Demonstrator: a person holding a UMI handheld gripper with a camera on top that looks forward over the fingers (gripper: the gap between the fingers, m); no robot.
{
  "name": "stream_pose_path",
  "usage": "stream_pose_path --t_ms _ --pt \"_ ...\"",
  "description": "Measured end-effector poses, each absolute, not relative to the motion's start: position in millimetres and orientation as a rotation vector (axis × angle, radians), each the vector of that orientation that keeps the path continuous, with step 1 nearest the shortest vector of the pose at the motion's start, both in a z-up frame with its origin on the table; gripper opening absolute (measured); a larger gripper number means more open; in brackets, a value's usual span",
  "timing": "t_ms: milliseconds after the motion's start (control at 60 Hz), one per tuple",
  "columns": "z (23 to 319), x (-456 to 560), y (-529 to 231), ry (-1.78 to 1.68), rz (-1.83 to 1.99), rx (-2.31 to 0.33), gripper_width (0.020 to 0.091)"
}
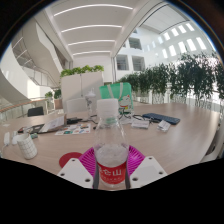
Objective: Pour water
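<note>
Clear plastic water bottle (111, 143) with a white cap and a red label stands upright between the gripper's (111, 168) two fingers, at six o'clock from the middle of the scene. The magenta pads (90, 159) sit close against the bottle's lower body on both sides, so the fingers appear narrowed onto it and gripping it at the label.

Beyond the bottle, at twelve o'clock, a pale wooden tabletop (185, 135) spreads out. At nine o'clock from the bottle a small clear container with a white top (27, 146) rests on the table. Just behind the bottle's cap stands a green rounded object (117, 91), beside a white boxy item (76, 106). At two o'clock lies a dark flat tablet-like object (162, 118), with scattered papers (140, 123) near it.

Farther off, a row of green potted plants (180, 78) runs along the three o'clock side below tall windows (178, 40).
</note>
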State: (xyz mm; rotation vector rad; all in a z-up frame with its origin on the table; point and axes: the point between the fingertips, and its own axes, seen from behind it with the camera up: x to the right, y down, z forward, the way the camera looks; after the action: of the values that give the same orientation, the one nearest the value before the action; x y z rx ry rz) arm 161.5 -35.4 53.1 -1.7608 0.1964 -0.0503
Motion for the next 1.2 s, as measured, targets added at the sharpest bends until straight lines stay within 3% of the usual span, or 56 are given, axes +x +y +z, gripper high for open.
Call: stream_pose_path --t_ms 117,183,350,433,600,833,967,1200 --pt "53 154 -31 0.201 0.009 -1.819 0.0293" --pt "59 150 -31 0.224 0.035 -1.845 0.0294" --pt "159 127 -17 -0.007 -0.230 -1.812 0.0293" --pt "206 107 -5 -0.286 -0.462 -1.803 0.0292" --pt "201 14 31 -0.948 -1.002 -1.655 0.0292" --pt "182 -45 57 -1.682 -1.531 -1.201 0.0294" --pt "182 -55 63 -1.853 -1.682 -1.050 0.0294" --pt "183 -57 69 -1.857 -1.646 -1.080 0.0295"
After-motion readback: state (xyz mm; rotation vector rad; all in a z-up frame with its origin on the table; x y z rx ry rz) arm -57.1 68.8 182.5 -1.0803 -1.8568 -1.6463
